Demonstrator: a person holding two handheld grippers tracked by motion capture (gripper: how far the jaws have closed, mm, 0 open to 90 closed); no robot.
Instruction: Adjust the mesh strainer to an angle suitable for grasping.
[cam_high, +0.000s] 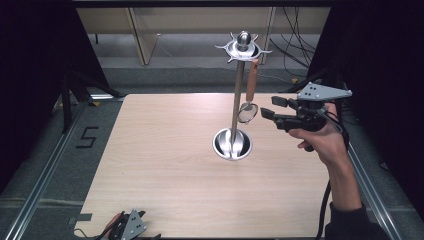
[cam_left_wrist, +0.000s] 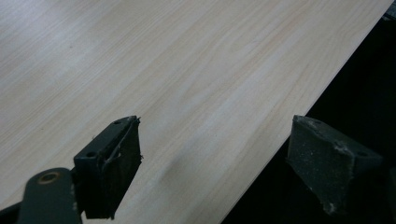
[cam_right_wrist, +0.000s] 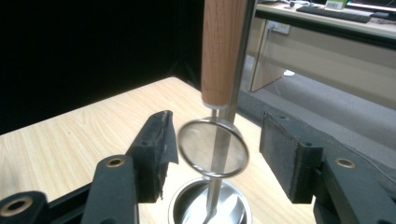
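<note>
A metal stand rises from a round base on the wooden table, with a ring of hooks at its top. A small round strainer with a wooden handle hangs from one hook. My right gripper, held in a hand, is open just right of the strainer's head. In the right gripper view the strainer ring shows in the gap of my right gripper, touching neither jaw. My left gripper lies at the table's front left edge, and the left gripper view shows my left gripper open and empty.
The stand's pole runs right behind the handle. Dark curtains flank the table, and rails run along both sides. The bare tabletop spreads under the left gripper, its edge close to the right jaw.
</note>
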